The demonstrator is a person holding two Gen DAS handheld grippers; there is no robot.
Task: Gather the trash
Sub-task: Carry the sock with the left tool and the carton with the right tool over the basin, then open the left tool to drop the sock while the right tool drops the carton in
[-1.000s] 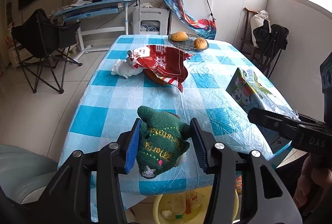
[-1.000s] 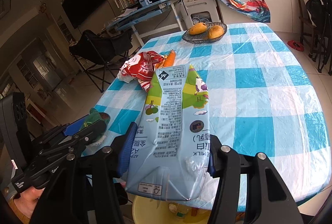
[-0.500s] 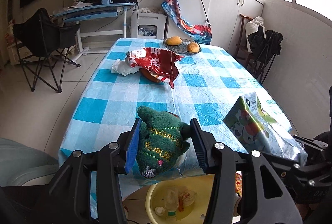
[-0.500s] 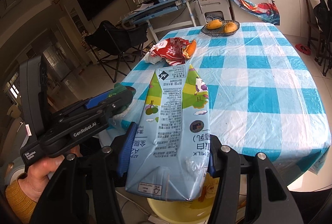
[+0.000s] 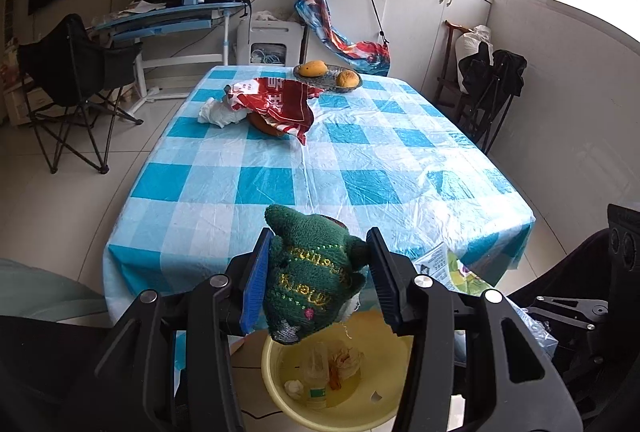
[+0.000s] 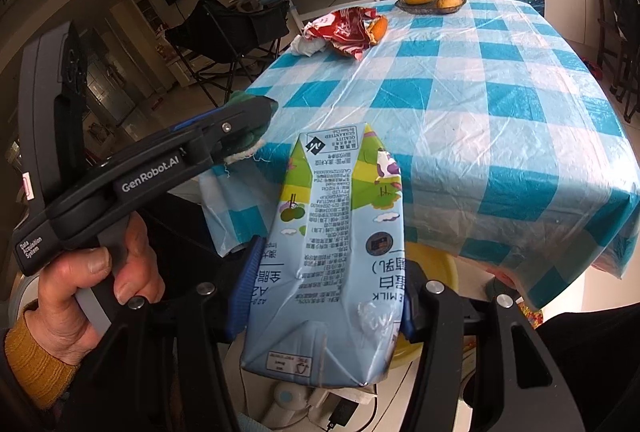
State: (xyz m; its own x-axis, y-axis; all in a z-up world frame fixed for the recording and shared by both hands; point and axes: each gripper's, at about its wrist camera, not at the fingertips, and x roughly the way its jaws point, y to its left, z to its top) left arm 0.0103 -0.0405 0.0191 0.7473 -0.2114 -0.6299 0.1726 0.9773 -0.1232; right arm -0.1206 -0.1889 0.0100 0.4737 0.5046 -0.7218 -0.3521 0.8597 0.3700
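While two mangoes (image 5: pixel 330 73) sit at the table's (image 5: pixel 360 168) far edge, left gripper (image 5: pixel 316 274) jaws clench one sock (image 5: pixel 310 280), right gripper (image 6: pixel 324 296) jaws one carton (image 6: pixel 332 256).

The yellow basin (image 6: pixel 434 264) lies mostly hidden behind the milk carton (image 6: pixel 332 252) in the right tool (image 6: pixel 322 296); carton print unreadable.

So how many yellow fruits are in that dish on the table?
2. One fruit lies on the dish's left side, the other fruit on its right. Nothing seems hidden behind them.
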